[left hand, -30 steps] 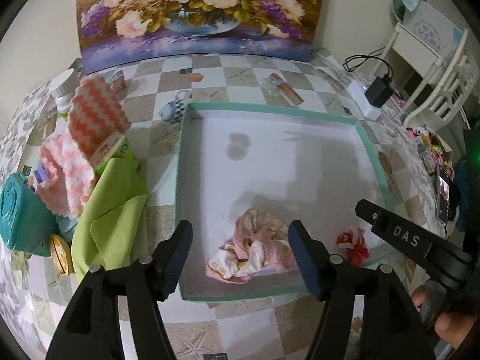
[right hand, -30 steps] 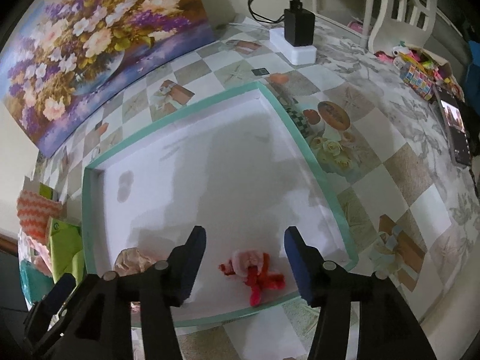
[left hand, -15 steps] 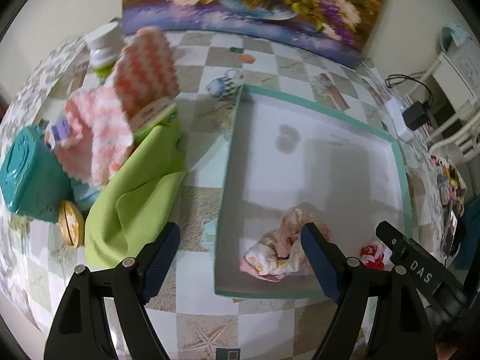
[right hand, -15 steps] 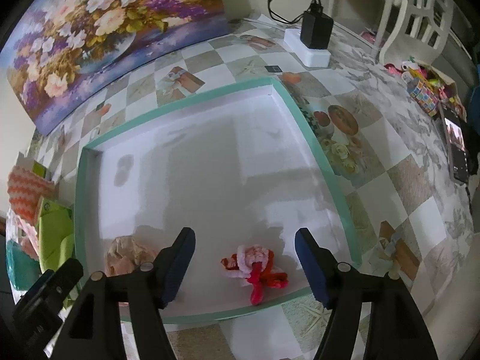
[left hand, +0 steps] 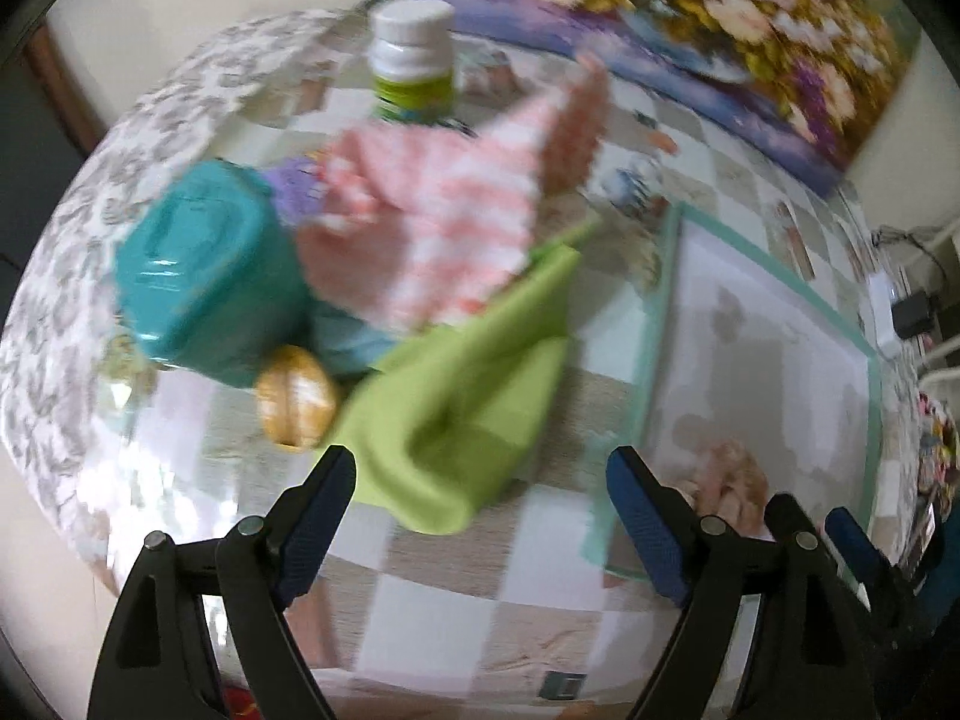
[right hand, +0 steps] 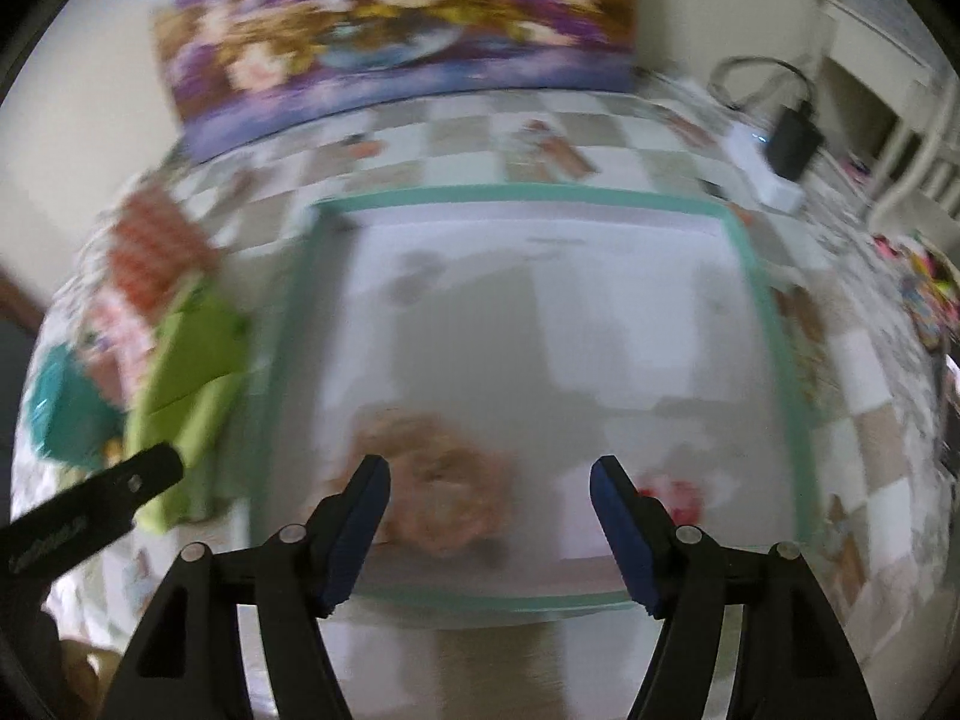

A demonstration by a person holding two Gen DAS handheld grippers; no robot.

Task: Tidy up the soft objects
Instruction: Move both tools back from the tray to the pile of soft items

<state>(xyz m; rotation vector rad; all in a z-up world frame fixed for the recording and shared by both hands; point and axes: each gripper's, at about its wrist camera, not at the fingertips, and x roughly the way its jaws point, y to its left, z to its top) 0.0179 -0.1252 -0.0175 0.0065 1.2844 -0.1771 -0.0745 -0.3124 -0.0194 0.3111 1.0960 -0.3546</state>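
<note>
The left tongs [left hand: 480,516] stand wide apart and empty just above the near fold of the green cloth [left hand: 462,396], which lies on the tabletop [left hand: 432,618] beside the tray's [left hand: 654,324] left edge. A good grab means lowering straight onto that raised fold and pinching one thick layer before lifting. The right tongs [right hand: 489,519] are also apart, over the tray's near edge, where a crumpled cloth [right hand: 444,498] and what is probably a small red toy [right hand: 672,495] already lie.
</note>
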